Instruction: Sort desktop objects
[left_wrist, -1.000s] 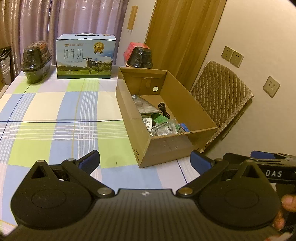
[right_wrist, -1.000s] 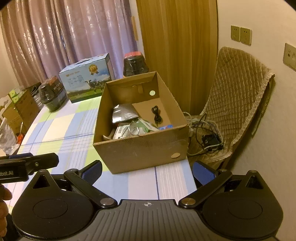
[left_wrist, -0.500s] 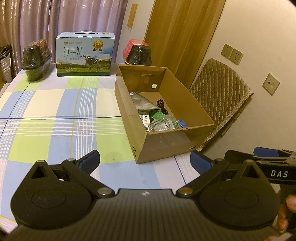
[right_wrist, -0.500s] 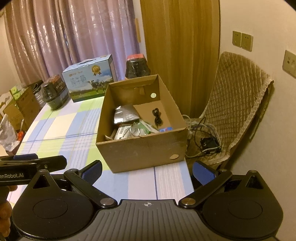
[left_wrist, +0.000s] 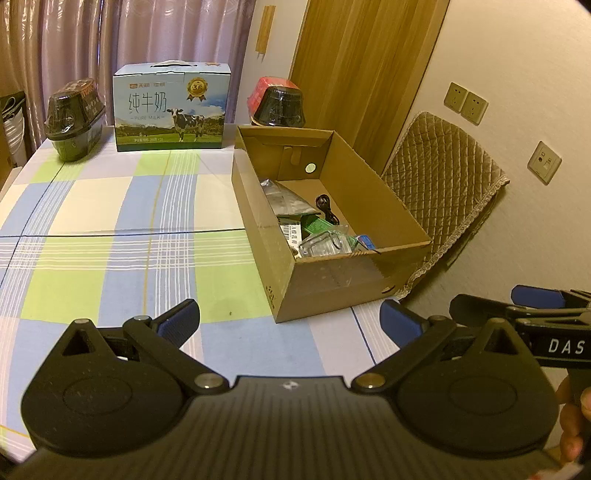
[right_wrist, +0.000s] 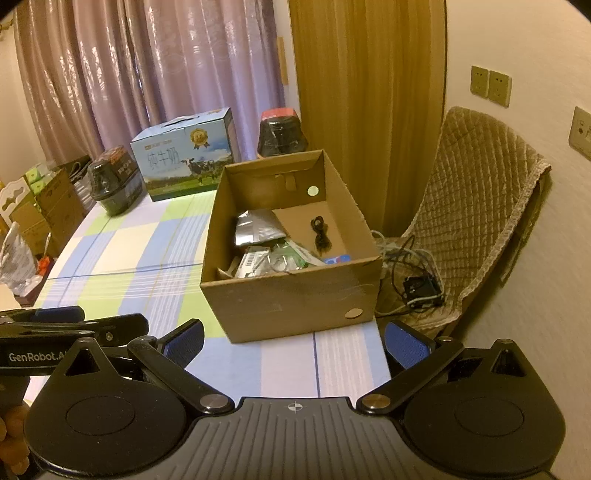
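Table (left_wrist: 110, 206): we see a blue, green and cream checked cloth over it; the curtains hang behind its far edge.
Cardboard box (left_wrist: 332, 284): we note it open-topped at the table's right edge, just beside the quilted chair (right_wrist: 480, 206).
Box contents: we find the sorted items inside, namely a silver pouch (right_wrist: 256, 227), a coiled black cable (right_wrist: 320, 236), a green packet (left_wrist: 317, 226) and a clear plastic piece (left_wrist: 325, 243), heaped toward the near wall.
Milk carton (left_wrist: 171, 107): we see it upright at the far edge, between two dark shrink-wrapped jars (left_wrist: 74, 118) (left_wrist: 277, 103).
Left gripper (left_wrist: 288, 321): we hold it above the near table edge, fingers spread wide, nothing between them.
Right gripper (right_wrist: 293, 338): we hold it beside the left one, fingers likewise spread apart and bare, pointed at the box.
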